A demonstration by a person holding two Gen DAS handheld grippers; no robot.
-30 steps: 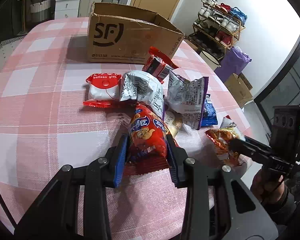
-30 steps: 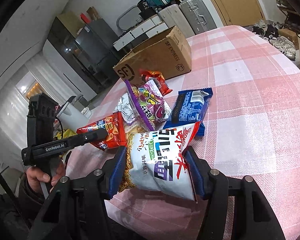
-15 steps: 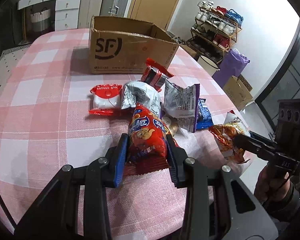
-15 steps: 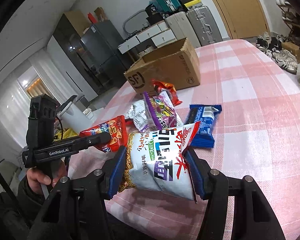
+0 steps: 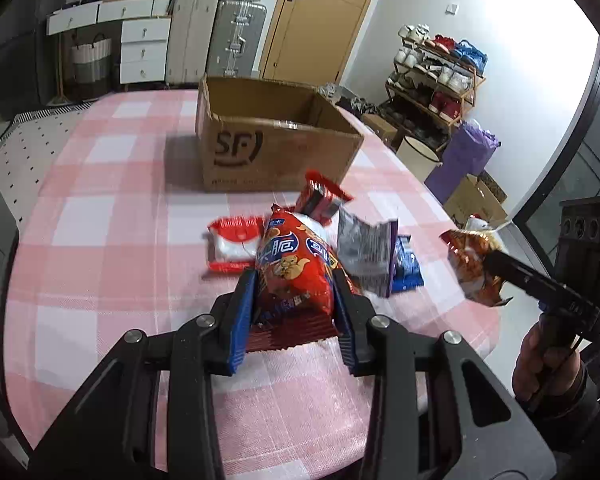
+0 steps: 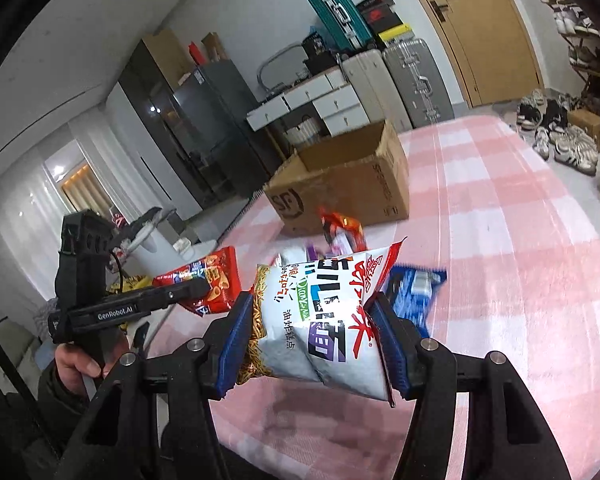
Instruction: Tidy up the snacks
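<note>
Gripped one packet per gripper, red snack bag [image 5: 294, 272] in left gripper [image 5: 294, 304], white noodle bag [image 6: 320, 320] in right gripper [image 6: 314, 340], above table, carton [image 5: 276, 136] apparently unfilled, several packets [image 5: 366, 256] left.

Both grippers now sit higher above the pink checked tablecloth [image 5: 100, 208] than a second ago. The left gripper [image 5: 296, 280] carries its red snack packet [image 5: 294, 270] clear of the pile, and the cardboard box [image 5: 276, 136] shows more of its open inside. The right gripper [image 6: 314, 316] has lifted the white noodle snack bag [image 6: 324, 316] off the cloth, the blue packet [image 6: 414, 292] now lower behind it.
</note>
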